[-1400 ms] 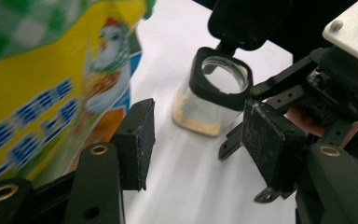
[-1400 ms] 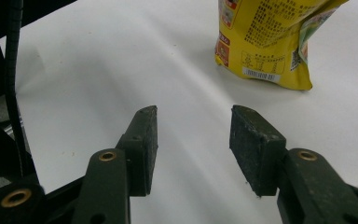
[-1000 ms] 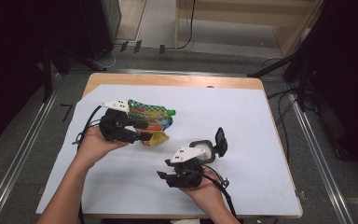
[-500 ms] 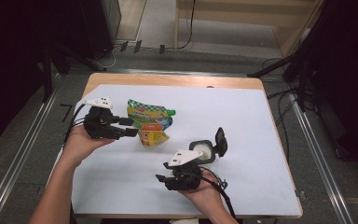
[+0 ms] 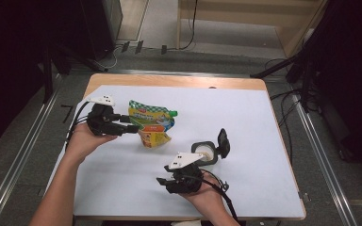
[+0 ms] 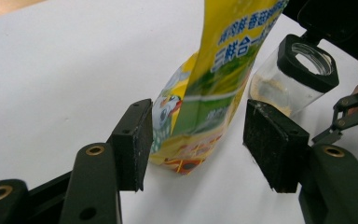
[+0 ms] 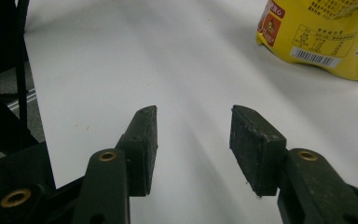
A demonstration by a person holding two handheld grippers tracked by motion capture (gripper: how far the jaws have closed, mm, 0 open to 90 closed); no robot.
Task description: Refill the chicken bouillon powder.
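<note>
There, the left tongs (image 5: 131, 128) stood wide apart beside the yellow-green pouch (image 5: 152, 123) lying left of centre on the desk (image 5: 264, 122). The right tongs (image 5: 162, 181) gaped empty near the open jar (image 5: 203, 152).

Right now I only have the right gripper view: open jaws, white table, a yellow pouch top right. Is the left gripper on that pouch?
Observer: No. In the left gripper view the left gripper is open, its jaws either side of the pouch with a visible gap.
Operator: Anything else near the pouch?
Observer: Yes, a clear jar with a black flip lid swung open, lying on the table beside the right gripper.
Operator: Is the jar empty?
Observer: In the left gripper view the jar shows brownish residue inside; I cannot tell more.
</note>
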